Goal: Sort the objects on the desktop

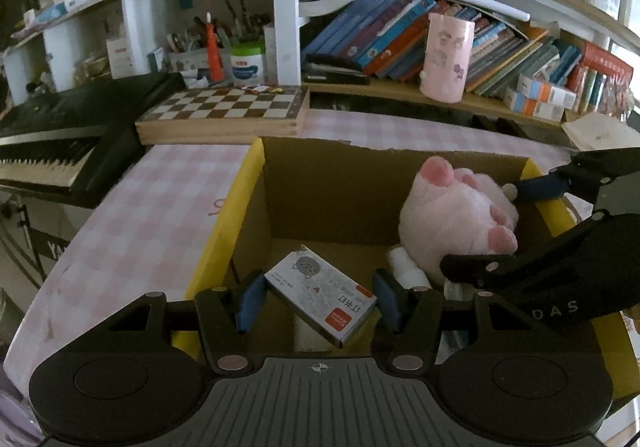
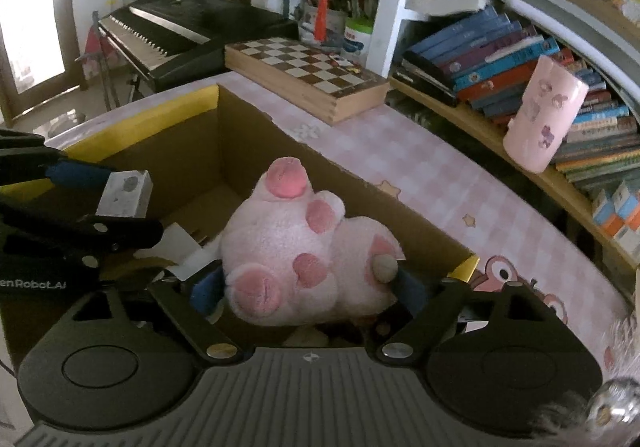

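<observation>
Both grippers hang over the cardboard box (image 1: 256, 207), evidently the sorting bin. The left gripper (image 1: 318, 299) pinches a small staple box (image 1: 320, 293) across its width; the right gripper (image 2: 308, 287) squeezes the pink plush paw (image 2: 304, 251) on the right, seemingly poised for dropping.

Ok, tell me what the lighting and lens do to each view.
Left wrist view: dim indoor light, the cardboard box interior is shadowed, and the shelves bow from fisheye distortion. Right wrist view: a window at far left is blown out white, the plush paw stays readable, and the lower right corner is blurred.
</observation>
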